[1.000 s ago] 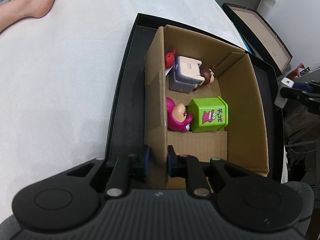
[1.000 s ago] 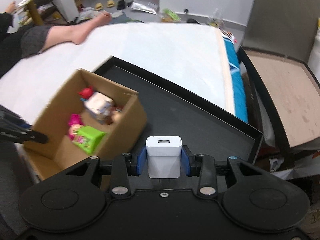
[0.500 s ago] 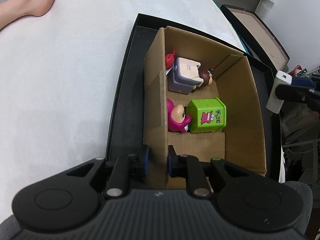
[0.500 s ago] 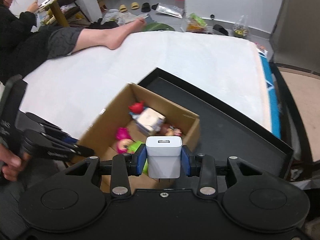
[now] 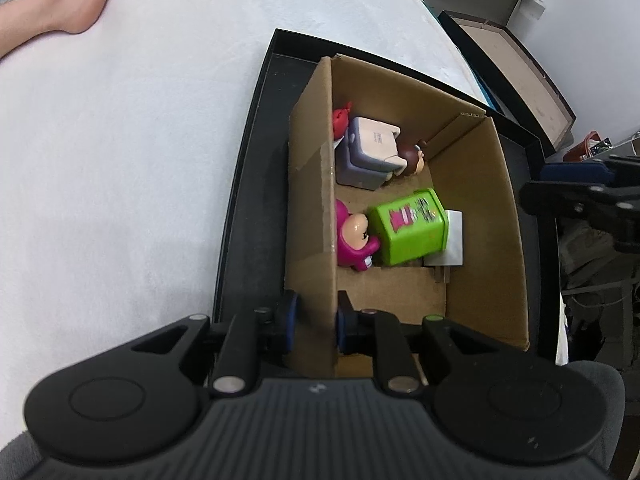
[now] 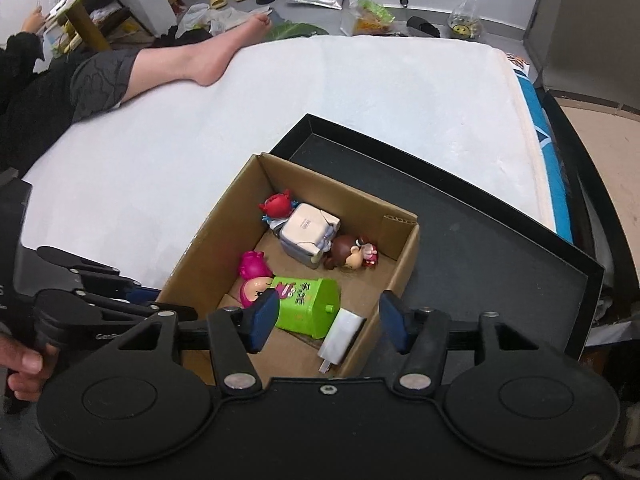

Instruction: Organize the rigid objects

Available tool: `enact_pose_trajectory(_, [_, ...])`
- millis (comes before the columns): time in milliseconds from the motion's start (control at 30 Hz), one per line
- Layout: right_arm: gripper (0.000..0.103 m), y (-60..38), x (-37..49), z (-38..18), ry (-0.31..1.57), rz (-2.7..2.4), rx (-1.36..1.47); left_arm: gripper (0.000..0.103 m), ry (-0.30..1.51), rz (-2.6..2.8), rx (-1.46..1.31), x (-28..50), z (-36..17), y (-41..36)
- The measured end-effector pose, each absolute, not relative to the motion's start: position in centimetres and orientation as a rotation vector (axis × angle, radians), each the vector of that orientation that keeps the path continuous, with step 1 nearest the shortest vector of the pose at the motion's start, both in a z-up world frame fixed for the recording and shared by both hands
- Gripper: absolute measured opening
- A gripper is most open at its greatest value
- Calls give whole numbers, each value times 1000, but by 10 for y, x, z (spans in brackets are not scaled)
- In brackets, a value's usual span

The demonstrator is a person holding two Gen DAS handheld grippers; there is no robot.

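A cardboard box (image 5: 480, 200) stands in a black tray (image 5: 256, 184). My left gripper (image 5: 316, 320) is shut on the box's near left wall. Over the box my right gripper (image 6: 328, 322) has its jaws opening, with nothing pressed between the pads. The white charger (image 6: 342, 334) lies below it on the box floor, against a green toy tin (image 6: 308, 304). In the left wrist view the charger (image 5: 448, 244) lies to the right of the tin (image 5: 408, 228). A pink figure (image 6: 252, 276), a white cube (image 6: 306, 232), a brown-haired figure (image 6: 348, 254) and a red figure (image 6: 278, 206) also lie inside.
The tray (image 6: 480, 248) rests on a white mattress (image 6: 360, 100). A person's bare leg and foot (image 6: 192, 60) lie across its far left part. A framed wooden board (image 5: 516, 64) leans at the right. Slippers and bags litter the floor (image 6: 360, 4) beyond.
My right gripper came over the box with the white charger and opened; the charger now lies in the box beside the green tin. The left gripper kept its hold on the wall.
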State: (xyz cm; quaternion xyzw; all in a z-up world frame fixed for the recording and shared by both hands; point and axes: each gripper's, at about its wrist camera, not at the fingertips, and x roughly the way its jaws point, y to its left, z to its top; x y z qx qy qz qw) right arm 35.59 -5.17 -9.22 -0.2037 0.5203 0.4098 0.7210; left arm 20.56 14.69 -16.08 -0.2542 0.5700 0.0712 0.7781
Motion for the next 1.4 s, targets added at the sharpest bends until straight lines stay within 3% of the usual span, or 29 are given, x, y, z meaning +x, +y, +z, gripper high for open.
enact_pose_trajectory(633, [65, -122, 337, -72, 1122, 724, -242, 18, 1258, 126, -446, 211, -131, 139])
enact_pose_trajectory(767, [75, -142, 326, -63, 1077, 664, -194, 19, 1221, 110, -437, 208, -110, 132])
enact_pose_trajectory(867, [76, -156, 318, -58, 1049, 626, -157, 20, 1202, 85, -450, 205, -96, 127])
enact_pose_trajectory(1167, [83, -196, 284, -39, 958, 537, -29, 44, 1107, 35, -438, 181, -48, 95])
enact_pose_trajectory(1400, [89, -216, 257, -25, 896, 508, 12, 46, 1051, 9, -382, 157, -21, 79])
